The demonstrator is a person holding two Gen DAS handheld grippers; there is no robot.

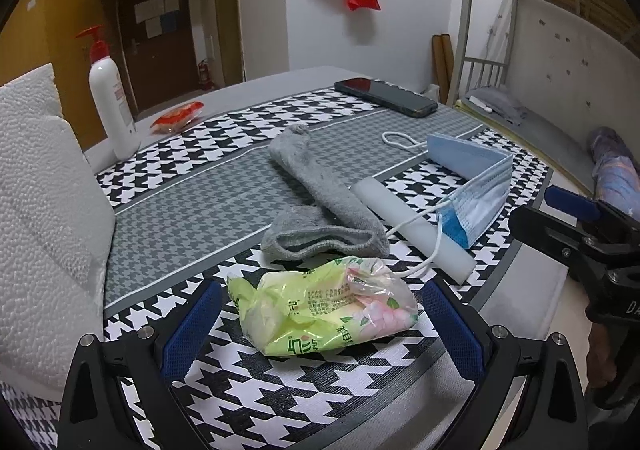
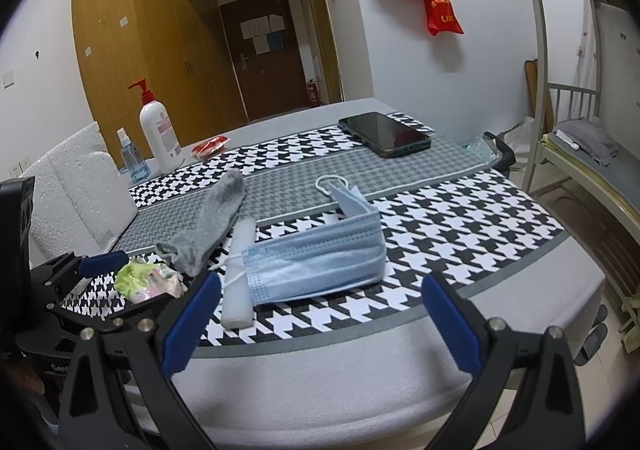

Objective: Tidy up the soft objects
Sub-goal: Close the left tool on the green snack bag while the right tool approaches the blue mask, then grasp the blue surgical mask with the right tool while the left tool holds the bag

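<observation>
A green tissue pack [image 1: 324,306] lies on the houndstooth cloth [image 1: 280,390] between the blue fingers of my open left gripper [image 1: 322,320], untouched by them. Behind it lie a grey sock [image 1: 320,194], a white foam bar [image 1: 412,226] and a blue face mask [image 1: 472,186] that leans on the bar. My right gripper [image 2: 320,314] is open and empty, just short of the mask [image 2: 320,262], above the table's front edge. The sock [image 2: 208,226], foam bar [image 2: 239,274] and tissue pack [image 2: 148,278] also show in the right wrist view.
A white foam block [image 1: 44,210] stands at the left. A white pump bottle [image 1: 112,106], a small blue spray bottle [image 2: 132,162], a red packet [image 1: 178,116] and a black phone [image 1: 386,96] sit at the back. A bunk bed [image 2: 592,154] is to the right.
</observation>
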